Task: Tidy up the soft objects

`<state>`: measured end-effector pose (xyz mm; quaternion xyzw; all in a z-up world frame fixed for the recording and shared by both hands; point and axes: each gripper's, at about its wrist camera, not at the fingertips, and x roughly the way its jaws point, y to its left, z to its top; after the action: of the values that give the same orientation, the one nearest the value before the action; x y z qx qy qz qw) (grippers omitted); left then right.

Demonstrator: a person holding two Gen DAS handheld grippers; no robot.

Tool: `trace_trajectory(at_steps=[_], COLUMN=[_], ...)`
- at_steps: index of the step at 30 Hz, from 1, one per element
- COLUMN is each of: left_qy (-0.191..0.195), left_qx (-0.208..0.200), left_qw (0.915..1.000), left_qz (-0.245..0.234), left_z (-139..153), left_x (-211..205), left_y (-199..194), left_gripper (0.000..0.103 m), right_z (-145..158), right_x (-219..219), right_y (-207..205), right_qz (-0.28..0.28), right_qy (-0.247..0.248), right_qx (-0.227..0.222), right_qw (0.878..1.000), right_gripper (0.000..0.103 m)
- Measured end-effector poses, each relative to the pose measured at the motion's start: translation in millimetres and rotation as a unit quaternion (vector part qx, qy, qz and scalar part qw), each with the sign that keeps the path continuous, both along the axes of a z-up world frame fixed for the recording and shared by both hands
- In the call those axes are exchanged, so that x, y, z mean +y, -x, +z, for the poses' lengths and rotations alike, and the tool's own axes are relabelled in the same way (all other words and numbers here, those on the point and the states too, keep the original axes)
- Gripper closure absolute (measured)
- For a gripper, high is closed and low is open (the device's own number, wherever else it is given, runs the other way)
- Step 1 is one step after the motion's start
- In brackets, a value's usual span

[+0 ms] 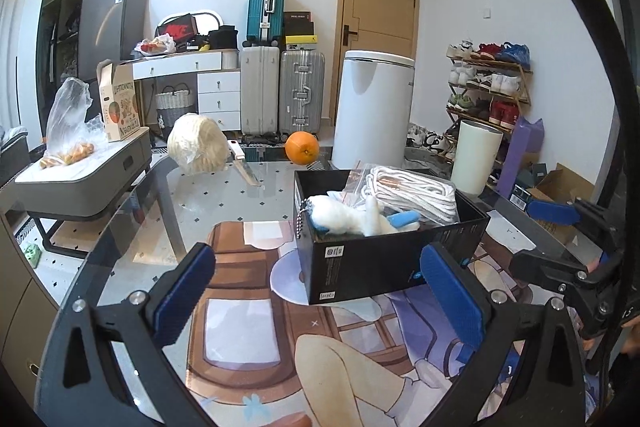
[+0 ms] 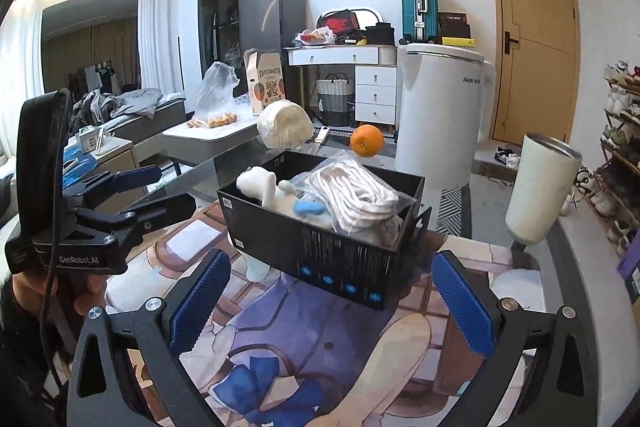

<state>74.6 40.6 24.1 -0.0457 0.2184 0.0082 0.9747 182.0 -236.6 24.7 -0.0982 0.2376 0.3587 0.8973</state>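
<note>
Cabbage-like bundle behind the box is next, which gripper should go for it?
Left, probably. The left gripper is open with clear table ahead to the pale bundle; the black box blocks the right gripper.

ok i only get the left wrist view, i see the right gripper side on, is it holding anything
Observer: No. The right gripper is open and empty, pointing at the long side of the black box.
Operator: anything on that side of the box
Observer: A row of four round blue icons along its lower edge.
Operator: and how does my left gripper look from there
Observer: The left gripper is open with nothing between its fingers, off to the left of the box.
Operator: any marking on the white bin at the back
Observer: The white bin reads AUX on its front.
</note>
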Motion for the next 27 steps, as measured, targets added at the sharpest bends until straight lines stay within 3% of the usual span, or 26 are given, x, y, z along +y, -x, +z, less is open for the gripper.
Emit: trace_trajectory(at_steps=[12, 27], left_qy=[-0.014, -0.006], left_qx=[0.003, -0.002], left_qw=[0.9999, 1.0000], left_qz=[0.000, -0.002], left_z=[-2.6, -1.9], left_x=[-3.1, -0.5], left_y=[-3.7, 0.6], left_gripper=[0.000, 0.000], right_z=[-3.9, -3.0], right_x=[-8.0, -8.3], right_y=[5.4, 8.8], right_qz=[-0.025, -0.029], right_qy=[-0.027, -0.027], right_qx=[-0.024, -0.035], right_qw=[0.999, 0.999], right_gripper=[0.001, 0.000])
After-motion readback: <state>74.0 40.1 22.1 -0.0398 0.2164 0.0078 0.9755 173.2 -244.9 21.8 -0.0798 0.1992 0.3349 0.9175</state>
